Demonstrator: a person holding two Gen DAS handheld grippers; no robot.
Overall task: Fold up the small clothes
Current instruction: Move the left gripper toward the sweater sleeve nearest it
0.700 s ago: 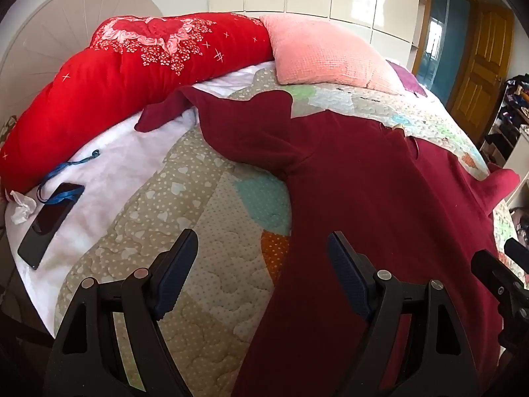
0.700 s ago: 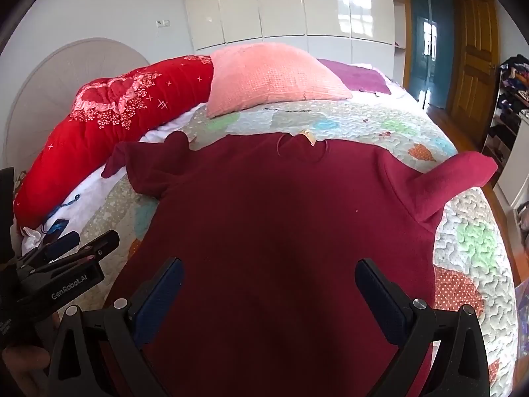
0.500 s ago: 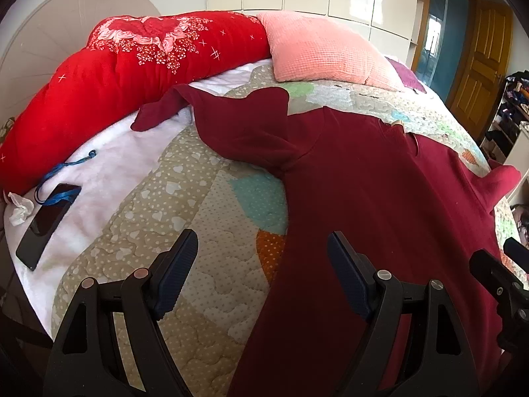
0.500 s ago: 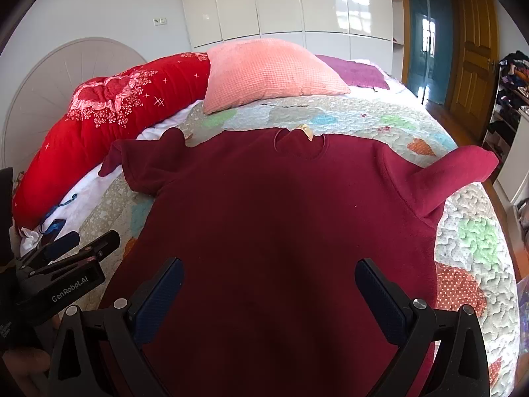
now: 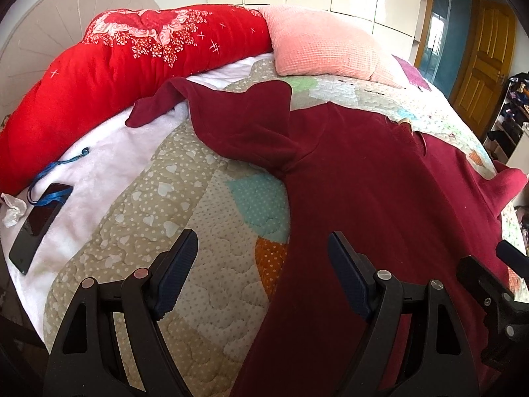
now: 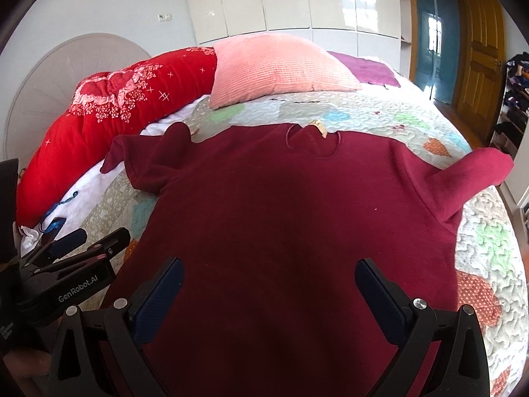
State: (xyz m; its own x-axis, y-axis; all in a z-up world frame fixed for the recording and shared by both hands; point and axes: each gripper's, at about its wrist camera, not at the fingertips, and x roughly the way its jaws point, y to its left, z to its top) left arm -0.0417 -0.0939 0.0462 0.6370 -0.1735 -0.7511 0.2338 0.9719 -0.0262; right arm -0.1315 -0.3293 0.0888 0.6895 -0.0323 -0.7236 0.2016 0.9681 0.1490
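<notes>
While the dark red shirt (image 6: 281, 218) lies flat on the bed (image 6: 489, 251), both tongs, left (image 5: 261, 261) and right (image 6: 269, 284), hang spread and empty, so pinch the sleeve (image 5: 238, 122) at eleven o'clock and fold it in.

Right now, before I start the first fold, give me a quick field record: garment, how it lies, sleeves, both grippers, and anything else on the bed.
garment: dark red sweater
lie: spread flat on the patchwork quilt, neckline away from the grippers
sleeves: left sleeve crumpled, cuff on the white blanket; right sleeve sticking outward
left gripper: open, over the sweater's left edge, holding nothing
right gripper: open, above the lower body, holding nothing
other items: phone, pink pillow, red duvet
</notes>
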